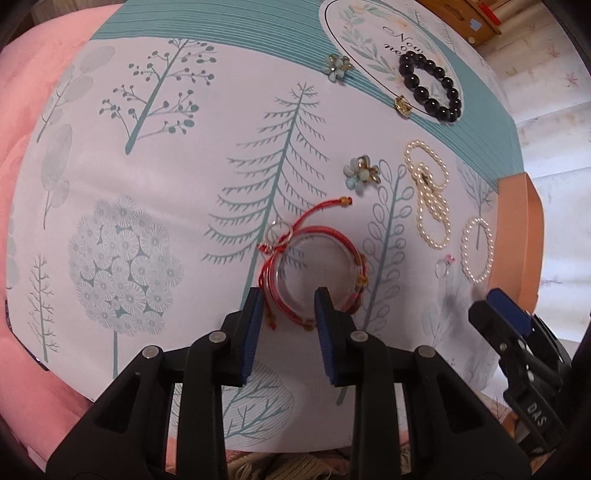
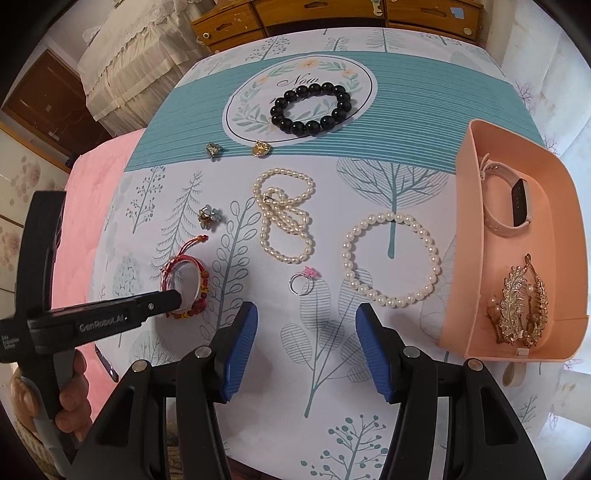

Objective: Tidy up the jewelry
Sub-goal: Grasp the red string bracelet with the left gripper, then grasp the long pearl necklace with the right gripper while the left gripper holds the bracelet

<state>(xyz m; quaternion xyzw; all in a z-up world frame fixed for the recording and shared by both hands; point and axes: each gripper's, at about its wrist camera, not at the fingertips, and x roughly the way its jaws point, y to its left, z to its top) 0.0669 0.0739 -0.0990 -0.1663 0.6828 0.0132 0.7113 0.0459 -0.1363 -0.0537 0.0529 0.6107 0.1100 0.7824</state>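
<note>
Lower centre of the left view, the left gripper [image 1: 288, 306] stands part open, straddling the red cord bangle's [image 1: 314, 266] near rim, gripping nothing yet. Stiff clear ring, soft slack cords: pinch the rim. Rightward, the right gripper [image 2: 306, 332] gapes wide, empty, near the tray [image 2: 469, 236].

Home bedroom, wooden drawers [image 2: 332, 14], lace curtain [image 2: 125, 55]

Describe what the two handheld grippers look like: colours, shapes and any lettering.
Both the left gripper and right gripper have black plastic bodies with silver rivets and ribbed blue pads lining the jaws. White lettering on the left one reads "GenRobot.AI"; the right one carries "DAS". A bare hand grips the left one's handle.
</note>
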